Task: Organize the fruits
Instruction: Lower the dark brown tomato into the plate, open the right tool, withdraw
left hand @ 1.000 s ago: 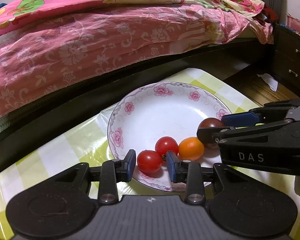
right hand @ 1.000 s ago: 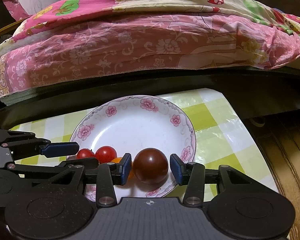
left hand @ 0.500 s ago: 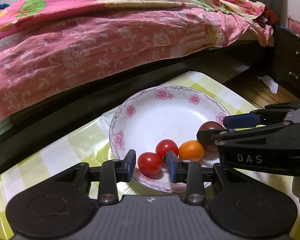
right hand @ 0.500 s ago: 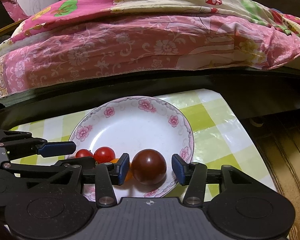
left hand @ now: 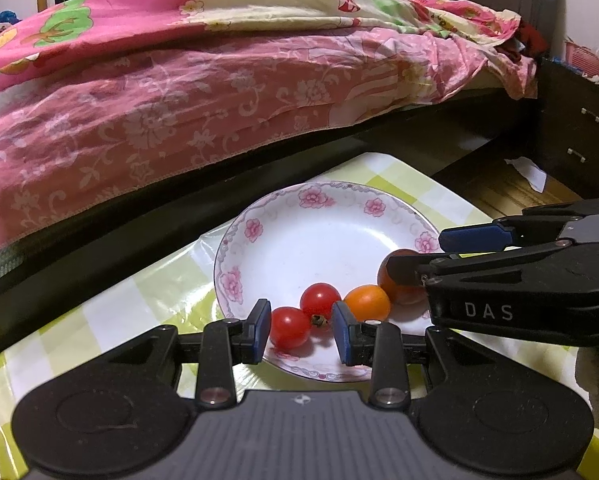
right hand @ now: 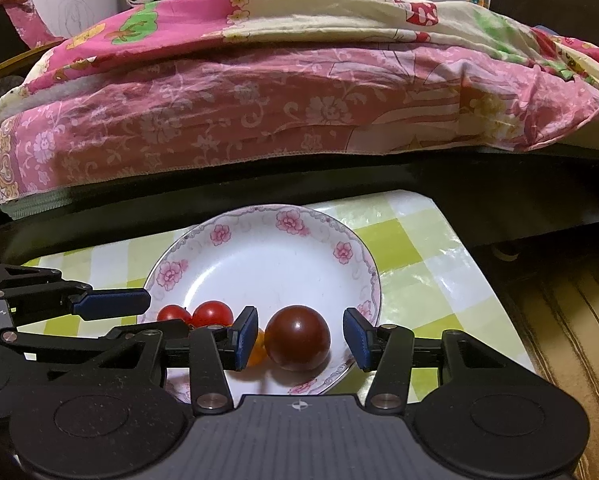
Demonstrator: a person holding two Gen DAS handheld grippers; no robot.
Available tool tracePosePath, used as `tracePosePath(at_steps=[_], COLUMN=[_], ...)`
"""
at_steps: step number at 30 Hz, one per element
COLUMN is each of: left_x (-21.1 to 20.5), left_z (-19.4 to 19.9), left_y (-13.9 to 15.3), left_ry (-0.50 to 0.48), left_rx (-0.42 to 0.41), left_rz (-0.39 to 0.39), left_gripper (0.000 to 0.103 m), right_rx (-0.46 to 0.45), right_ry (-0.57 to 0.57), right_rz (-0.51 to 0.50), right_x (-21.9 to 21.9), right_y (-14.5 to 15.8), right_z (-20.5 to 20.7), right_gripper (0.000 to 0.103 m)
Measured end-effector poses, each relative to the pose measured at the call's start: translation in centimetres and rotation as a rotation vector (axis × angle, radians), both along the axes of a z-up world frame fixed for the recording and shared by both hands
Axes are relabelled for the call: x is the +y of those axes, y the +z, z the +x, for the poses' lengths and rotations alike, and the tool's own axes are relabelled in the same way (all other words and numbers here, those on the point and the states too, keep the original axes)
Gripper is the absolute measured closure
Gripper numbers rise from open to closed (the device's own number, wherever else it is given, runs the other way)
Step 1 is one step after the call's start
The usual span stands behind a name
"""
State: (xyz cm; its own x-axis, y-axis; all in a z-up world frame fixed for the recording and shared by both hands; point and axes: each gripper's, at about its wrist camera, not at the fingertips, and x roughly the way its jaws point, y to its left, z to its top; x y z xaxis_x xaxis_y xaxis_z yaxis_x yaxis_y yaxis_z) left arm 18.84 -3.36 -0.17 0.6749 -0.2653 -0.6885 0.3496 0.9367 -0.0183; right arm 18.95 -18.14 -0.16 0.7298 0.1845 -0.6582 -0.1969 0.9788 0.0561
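Observation:
A white plate with pink flowers [left hand: 323, 240] [right hand: 259, 256] holds two red cherry tomatoes [left hand: 289, 327] [left hand: 320, 301], an orange one [left hand: 368, 303] and a larger dark red one [right hand: 297, 338]. My left gripper [left hand: 299, 332] is open, its pads either side of the nearest red tomato without touching it. My right gripper [right hand: 297, 338] is open around the dark red tomato, with gaps on both sides; the tomato rests on the plate. In the left wrist view the dark tomato [left hand: 397, 280] is partly hidden by the right gripper.
The plate sits on a table with a green and white checked cloth [right hand: 411, 248]. A bed with a pink floral quilt [left hand: 179, 100] runs close behind the table. A dark cabinet [left hand: 571, 144] and wooden floor [right hand: 559, 320] lie to the right.
My right gripper's jaws have widened away from the dark red tomato, which stays on the plate. Both grippers have drawn back slightly from the plate.

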Motion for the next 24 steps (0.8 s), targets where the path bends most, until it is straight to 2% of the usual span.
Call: tracePosePath(at_steps=[24], left_x=[0.0], left_z=[-2.6], left_y=[1.2], left_ry=[-0.051], left_rx=[-0.014], left_rz=[-0.005], left_gripper=[0.062], right_rx=[-0.055], right_ry=[-0.003], right_rz=[-0.03], right_x=[0.9], right_y=[1.8], right_z=[-3.2], right_gripper=[0.057])
